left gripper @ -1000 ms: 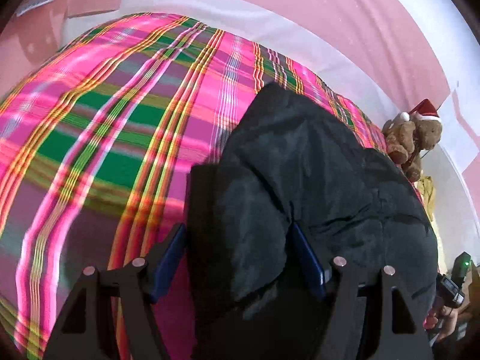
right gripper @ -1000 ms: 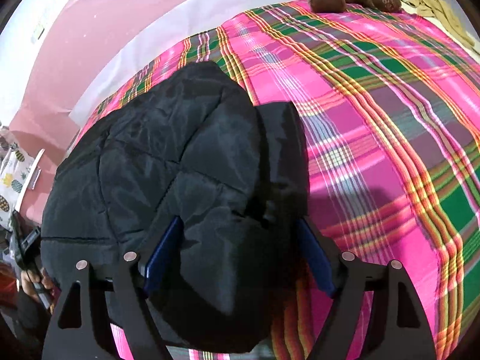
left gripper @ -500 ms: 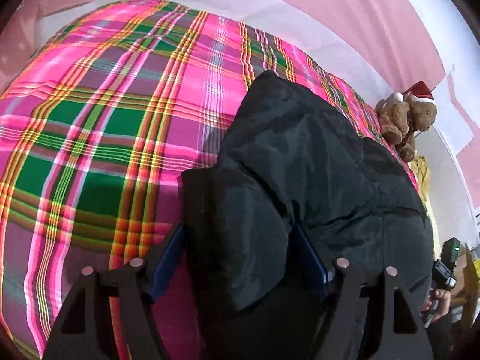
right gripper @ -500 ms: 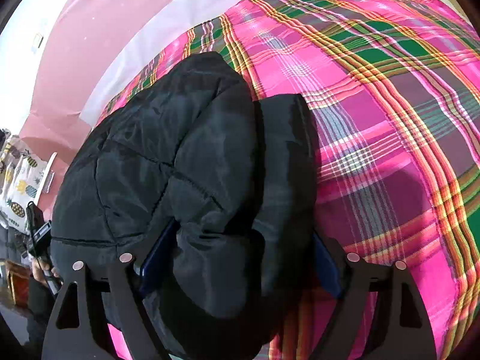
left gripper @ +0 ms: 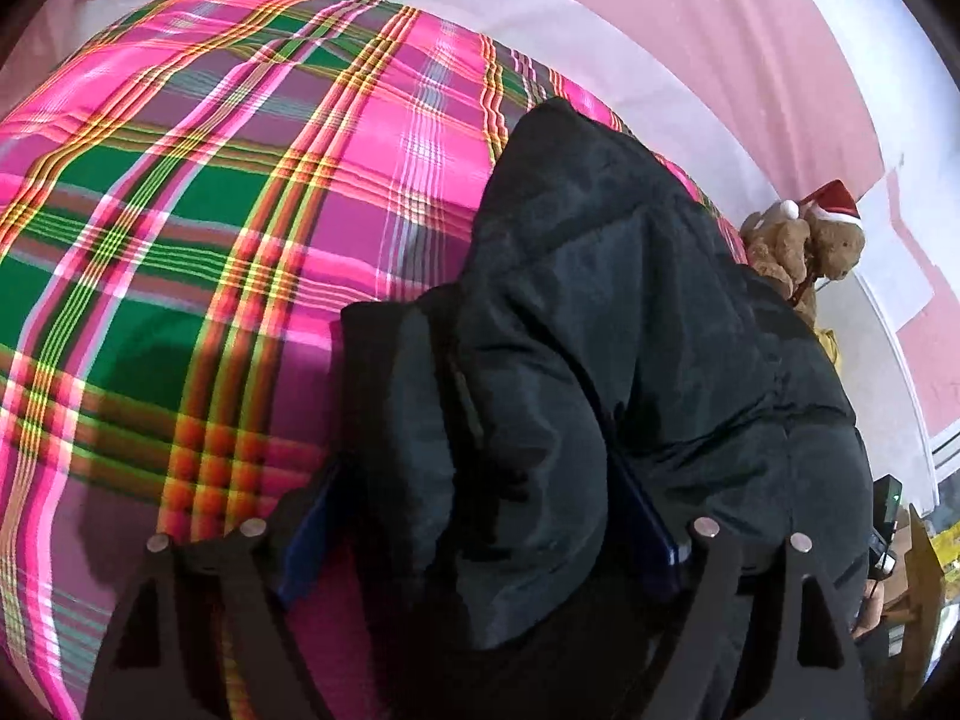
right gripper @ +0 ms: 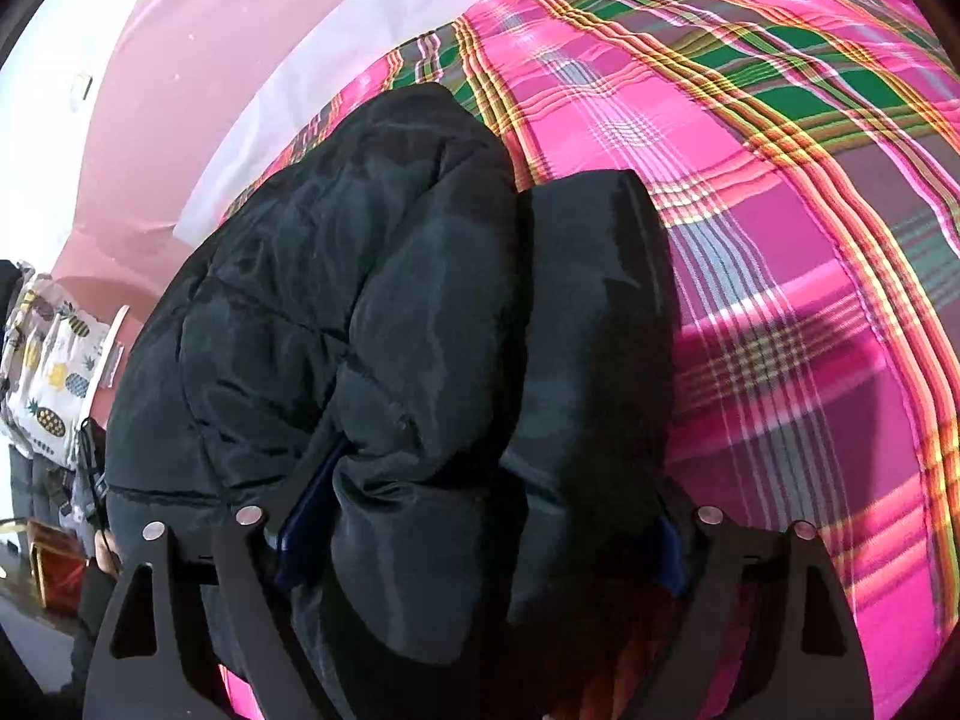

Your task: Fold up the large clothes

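A black puffer jacket lies bunched on a bed with a pink and green plaid cover. My left gripper has its jaws spread wide around a thick fold of the jacket, which fills the gap between the blue pads. In the right wrist view the jacket bulges between the pads of my right gripper, whose jaws stand wide around a padded fold. The plaid cover lies to the right.
A teddy bear with a red Santa hat sits at the far right of the bed, by the pink wall. Pineapple-print fabric hangs at the left edge of the right wrist view. A yellow cloth lies near the bear.
Both grippers have pushed further into the jacket; more padded fabric now bulges between the pads, and the right gripper's pads are more buried than a second ago.
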A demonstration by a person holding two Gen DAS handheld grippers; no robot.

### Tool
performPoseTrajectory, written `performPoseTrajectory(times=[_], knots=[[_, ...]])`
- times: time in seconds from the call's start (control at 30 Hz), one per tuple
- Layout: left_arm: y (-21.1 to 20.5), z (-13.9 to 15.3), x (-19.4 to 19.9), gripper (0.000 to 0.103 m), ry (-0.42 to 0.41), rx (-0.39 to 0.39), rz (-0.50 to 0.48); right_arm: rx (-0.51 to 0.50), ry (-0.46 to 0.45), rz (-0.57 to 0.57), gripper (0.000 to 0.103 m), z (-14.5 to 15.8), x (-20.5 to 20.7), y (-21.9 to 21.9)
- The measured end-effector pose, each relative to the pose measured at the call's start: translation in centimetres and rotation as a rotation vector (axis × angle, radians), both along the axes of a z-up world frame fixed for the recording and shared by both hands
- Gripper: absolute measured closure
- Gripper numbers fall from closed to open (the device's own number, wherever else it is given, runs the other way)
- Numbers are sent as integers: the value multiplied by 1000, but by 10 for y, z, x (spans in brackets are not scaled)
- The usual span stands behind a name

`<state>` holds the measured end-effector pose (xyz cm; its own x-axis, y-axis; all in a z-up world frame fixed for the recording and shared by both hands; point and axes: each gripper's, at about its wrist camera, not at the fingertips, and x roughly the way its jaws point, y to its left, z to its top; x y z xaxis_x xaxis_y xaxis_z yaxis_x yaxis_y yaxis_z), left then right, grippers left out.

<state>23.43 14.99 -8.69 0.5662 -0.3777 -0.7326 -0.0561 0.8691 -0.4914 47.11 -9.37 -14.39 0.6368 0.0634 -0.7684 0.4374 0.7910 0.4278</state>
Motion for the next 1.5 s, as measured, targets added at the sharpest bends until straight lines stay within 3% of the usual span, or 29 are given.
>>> performPoseTrajectory(times=[0.13,0.2,0.3,0.4,0.73,0.93,1.1,1.27,1.4,1.5], knots=[[-4,2,-3,22,-14,10,5,9,-20,23,52,4,3,5],[-9,5,-6,41,-21,-5,0,-9,-20,25,61,9,5,8],[-16,20,-10,65,-37,31,-2,-40,-22,30,72,22,5,14],[-17,37,-11,76,-50,53,23,-57,-51,27,78,38,1,16],[1,107,-16,80,-182,56,59,-119,-170,73,79,94,14,34],[28,143,5,80,-244,87,89,-136,-223,100,79,108,57,42],[56,154,40,80,-263,123,114,-143,-224,120,79,103,105,42],[83,136,76,80,-243,147,145,-144,-174,138,78,77,155,39],[98,88,101,79,-157,144,172,-133,-75,128,75,32,181,32],[107,46,108,74,-108,122,200,-106,-70,115,66,20,183,25]])
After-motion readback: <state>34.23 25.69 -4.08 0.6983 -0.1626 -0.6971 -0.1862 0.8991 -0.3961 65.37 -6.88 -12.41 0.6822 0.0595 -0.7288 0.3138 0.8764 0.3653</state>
